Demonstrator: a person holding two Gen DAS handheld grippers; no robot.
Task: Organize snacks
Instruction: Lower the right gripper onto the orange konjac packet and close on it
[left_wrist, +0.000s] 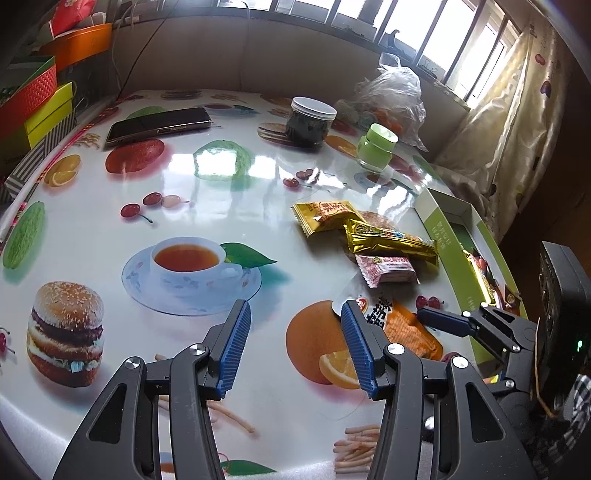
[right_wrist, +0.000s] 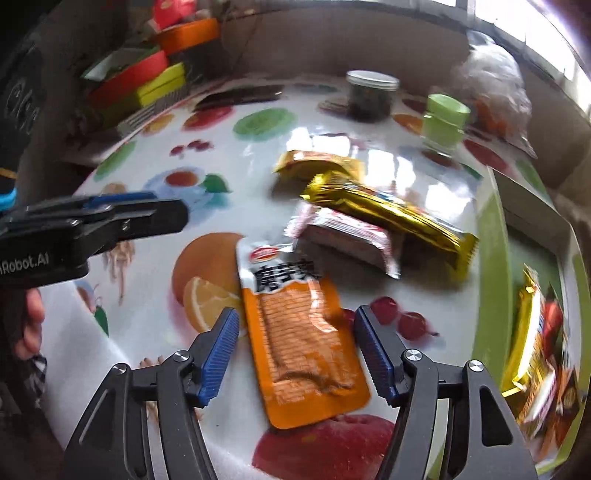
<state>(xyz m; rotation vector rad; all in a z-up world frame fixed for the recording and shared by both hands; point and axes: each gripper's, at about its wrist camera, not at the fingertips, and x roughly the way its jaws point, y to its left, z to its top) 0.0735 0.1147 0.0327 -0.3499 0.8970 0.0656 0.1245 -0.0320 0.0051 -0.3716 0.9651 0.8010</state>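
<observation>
An orange snack packet (right_wrist: 303, 332) lies flat on the fruit-print table, between the fingers of my right gripper (right_wrist: 297, 314). That gripper is open and its pads stand clear of the packet's edges. Beyond the packet lie a pink-and-white packet (right_wrist: 351, 236), a long gold bar (right_wrist: 388, 214) and a yellow packet (right_wrist: 317, 162) in a loose pile. A green cardboard box (right_wrist: 495, 266) at the right holds a gold-wrapped snack (right_wrist: 532, 332). My left gripper (left_wrist: 295, 308) hovers open over the table with nothing in it, just left of the orange packet (left_wrist: 406, 325) and the right gripper (left_wrist: 461, 321).
A dark jar with a white lid (left_wrist: 310, 122), a small green jar (left_wrist: 376, 147) and a clear plastic bag (left_wrist: 391, 96) stand at the back. A phone (left_wrist: 159, 125) lies at the back left. Coloured boxes (left_wrist: 37, 96) are stacked past the table's left edge.
</observation>
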